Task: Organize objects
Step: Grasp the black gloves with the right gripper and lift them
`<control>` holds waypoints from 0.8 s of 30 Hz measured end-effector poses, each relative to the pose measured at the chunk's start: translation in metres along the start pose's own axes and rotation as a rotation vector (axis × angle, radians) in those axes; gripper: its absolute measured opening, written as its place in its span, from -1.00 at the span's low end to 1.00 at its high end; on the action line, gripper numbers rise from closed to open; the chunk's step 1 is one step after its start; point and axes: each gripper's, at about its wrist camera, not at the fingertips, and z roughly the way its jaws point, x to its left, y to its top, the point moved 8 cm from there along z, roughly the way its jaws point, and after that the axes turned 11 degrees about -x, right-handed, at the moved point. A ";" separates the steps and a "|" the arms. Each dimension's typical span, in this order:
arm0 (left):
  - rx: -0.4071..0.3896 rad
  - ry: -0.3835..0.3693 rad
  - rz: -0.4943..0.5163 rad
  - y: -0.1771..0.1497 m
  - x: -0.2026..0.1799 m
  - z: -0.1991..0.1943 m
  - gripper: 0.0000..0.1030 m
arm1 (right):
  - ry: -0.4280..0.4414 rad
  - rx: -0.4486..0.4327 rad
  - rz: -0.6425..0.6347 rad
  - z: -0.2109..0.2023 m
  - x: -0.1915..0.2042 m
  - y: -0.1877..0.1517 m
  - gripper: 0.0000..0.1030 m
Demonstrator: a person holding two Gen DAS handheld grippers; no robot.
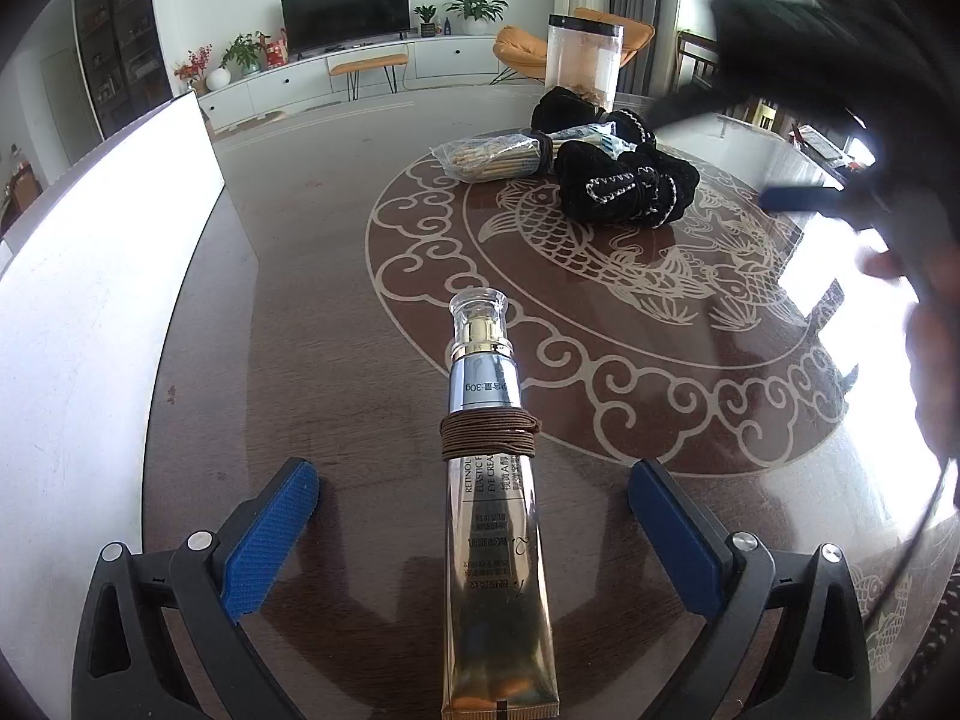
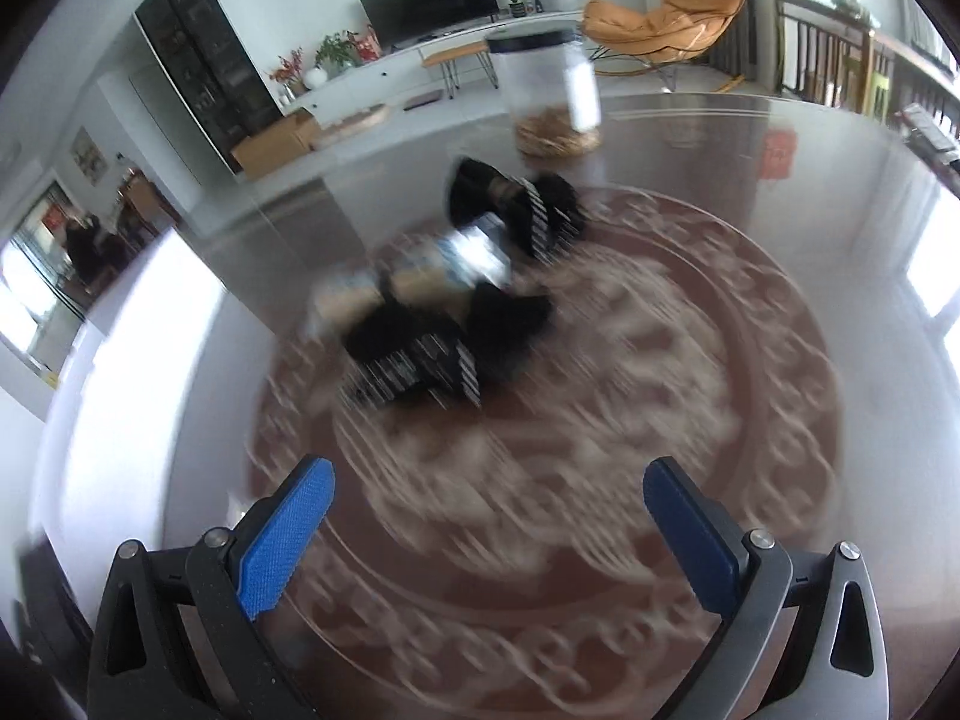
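Note:
A gold and silver eye cream tube [image 1: 489,516] with brown hair ties [image 1: 487,437] wound round it lies on the table between the fingers of my left gripper [image 1: 474,516], which is open and not touching it. Further off lie black hair scrunchies [image 1: 624,186], a bag of wooden sticks [image 1: 492,157] and a clear jar [image 1: 583,57]. My right gripper [image 2: 489,531] is open and empty above the table; its view is blurred, with the scrunchies [image 2: 444,348] and the jar [image 2: 549,96] ahead. It shows blurred at the upper right of the left wrist view [image 1: 840,96].
The brown table carries a pale fish and cloud pattern [image 1: 600,276]. A white box wall [image 1: 102,276] stands at the left. A TV, plants and an orange chair are in the room behind.

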 end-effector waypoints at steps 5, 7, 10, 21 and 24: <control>0.000 0.000 0.000 0.000 0.000 0.000 1.00 | -0.082 -0.022 0.055 0.041 0.009 0.032 1.00; 0.000 0.000 0.000 0.000 0.000 0.000 1.00 | -0.121 0.003 0.032 0.054 0.009 0.028 0.81; 0.000 0.000 0.000 0.000 0.000 0.000 1.00 | -0.093 0.024 -0.082 0.057 0.013 0.015 0.36; 0.000 0.000 0.000 0.000 0.000 0.000 1.00 | 0.031 -0.028 -0.552 -0.060 -0.025 -0.058 0.47; 0.000 0.000 0.000 0.000 0.000 0.000 1.00 | 0.030 -0.077 -0.456 -0.088 -0.040 -0.056 0.88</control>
